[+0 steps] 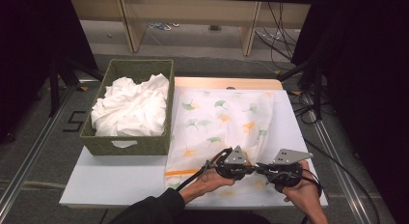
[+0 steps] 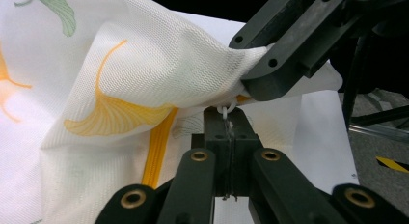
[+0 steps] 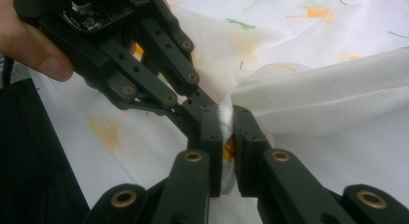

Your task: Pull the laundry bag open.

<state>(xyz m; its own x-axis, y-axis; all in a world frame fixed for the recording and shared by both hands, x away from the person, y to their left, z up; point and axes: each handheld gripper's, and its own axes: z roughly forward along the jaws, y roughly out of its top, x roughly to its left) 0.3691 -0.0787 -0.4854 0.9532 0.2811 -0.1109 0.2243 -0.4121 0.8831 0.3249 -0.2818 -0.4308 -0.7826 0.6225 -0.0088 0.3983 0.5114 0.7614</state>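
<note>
Pinching a small white zip pull (image 2: 226,109), the left gripper (image 2: 226,119) has its jaws pressed together; the right gripper (image 3: 226,132) clamps bunched cloth of the printed bag (image 1: 219,125) just beside it. Both meet at the bag's 6 o'clock edge on the table (image 1: 111,178). A basket (image 1: 130,146) of white laundry (image 1: 130,108) sits at 9 o'clock.

1. A white bag (image 1: 219,122) with a green and orange leaf print lay flat on the white table (image 1: 115,180).
2. A green basket (image 1: 126,144) stood just left of the bag, touching its edge, and held crumpled white cloth (image 1: 130,108).
3. The left gripper (image 1: 251,168) and right gripper (image 1: 263,169) met tip to tip over the bag's near edge.
4. Each gripper was held in a hand; cables trailed from both.
</note>
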